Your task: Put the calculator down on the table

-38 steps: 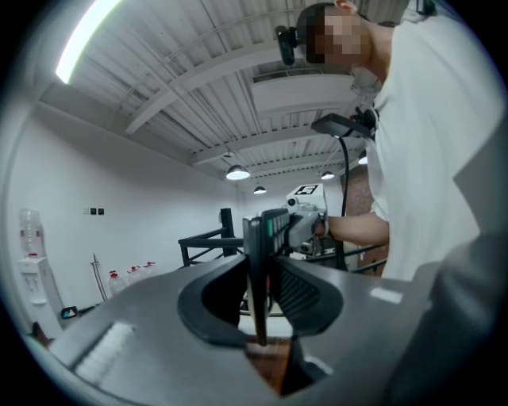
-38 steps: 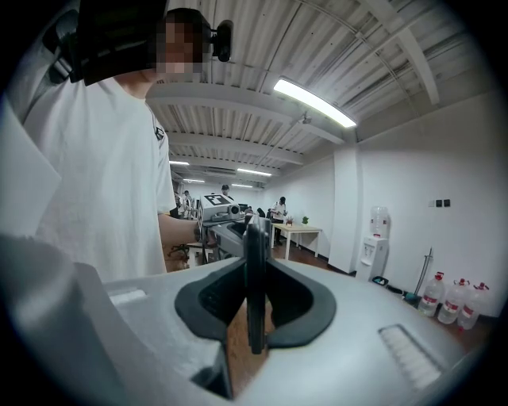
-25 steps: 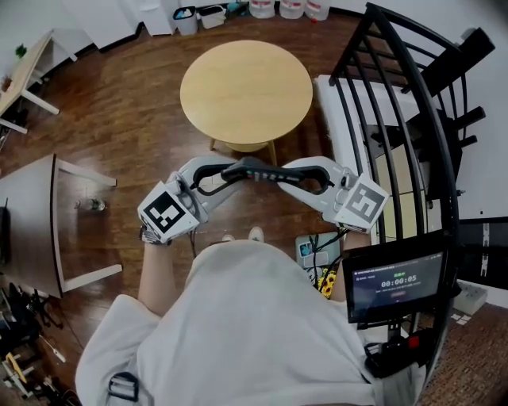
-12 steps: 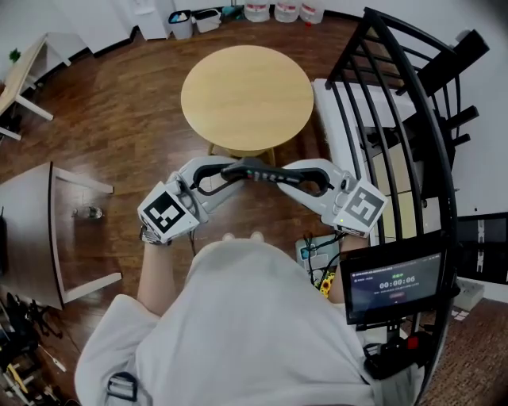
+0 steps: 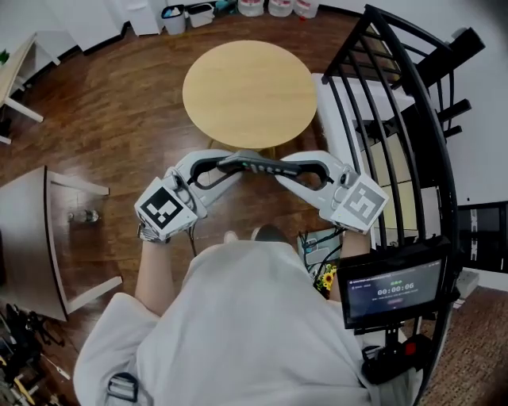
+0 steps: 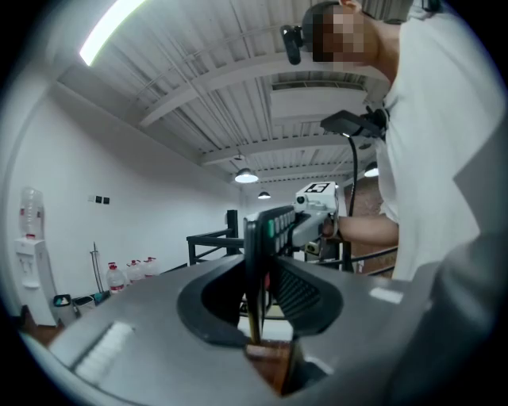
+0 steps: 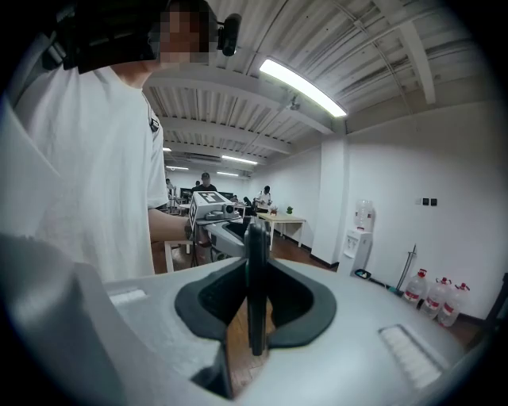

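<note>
Calculator (image 5: 255,165) is held up in the air, spanning the two grippers, just short of the round desk's (image 5: 250,87) near edge and over the wood floor (image 5: 127,119). Left gripper (image 5: 228,164) jaws are clamped on its left end. Right gripper (image 5: 287,168) jaws are clamped on its right end, with the calculator edge-on between the pads in both gripper views.

The calculator (image 5: 255,165) lies crosswise before the person, its left end between the jaws of the left gripper (image 5: 225,164) and its right end between those of the right gripper (image 5: 284,168). Just beyond it stands the round table (image 5: 250,87); the calculator seems to sit short of the table's near edge. A railing (image 5: 413,135) runs along the right, a desk (image 5: 24,238) stands at the left, and water bottles (image 5: 279,6) stand behind the table.
</note>
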Available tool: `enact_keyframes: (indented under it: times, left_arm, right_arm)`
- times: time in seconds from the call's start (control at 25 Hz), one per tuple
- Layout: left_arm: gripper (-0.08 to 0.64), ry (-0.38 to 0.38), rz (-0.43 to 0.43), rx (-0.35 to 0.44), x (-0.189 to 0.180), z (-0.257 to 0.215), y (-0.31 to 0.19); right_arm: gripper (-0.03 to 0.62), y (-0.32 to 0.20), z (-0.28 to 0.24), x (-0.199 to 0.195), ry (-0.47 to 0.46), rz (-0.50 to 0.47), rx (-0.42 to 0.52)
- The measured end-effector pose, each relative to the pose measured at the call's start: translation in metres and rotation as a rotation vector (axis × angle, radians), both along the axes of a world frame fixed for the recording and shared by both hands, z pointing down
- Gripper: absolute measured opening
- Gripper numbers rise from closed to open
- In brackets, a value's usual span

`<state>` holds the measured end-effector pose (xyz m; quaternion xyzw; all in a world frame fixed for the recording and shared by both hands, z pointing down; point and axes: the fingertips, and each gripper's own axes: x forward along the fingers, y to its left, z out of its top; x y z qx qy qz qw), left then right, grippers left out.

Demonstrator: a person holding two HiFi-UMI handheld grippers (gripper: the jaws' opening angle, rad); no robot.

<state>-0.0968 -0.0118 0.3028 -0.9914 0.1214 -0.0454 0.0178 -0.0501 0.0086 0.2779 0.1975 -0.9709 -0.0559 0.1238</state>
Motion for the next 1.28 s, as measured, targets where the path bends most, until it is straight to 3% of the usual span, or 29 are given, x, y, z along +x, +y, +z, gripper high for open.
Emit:
enact_keyframes:
  times: [0.44,0.56,0.76,1.0,1.28]
  left_arm:
    - [0.098,0.049,-0.002,0.044,-0.013,-0.020,-0.014]
    - [0.098,0.057,-0.019,0.045,-0.005,-0.025,-0.048]
    - [0.098,0.055,-0.068,0.034,0.043,-0.005,-0.124]
    - [0.100,0.098,-0.152,-0.013,0.052,0.007,-0.174]
    - [0.100,0.076,-0.188,-0.099,0.075,0.049,-0.226]
  right_arm:
    - [0.069,-0.013,-0.019,-0.013,-0.017,0.014,0.040]
    - [0.069,-0.048,-0.022,-0.004,-0.031,0.001,0.034]
    - [0.070,-0.128,0.002,0.056,-0.065,-0.025,-0.018]
    - [0.074,-0.183,0.012,0.070,-0.114,-0.041,-0.058]
    - [0.077,-0.238,0.052,0.094,-0.123,-0.027,-0.135]
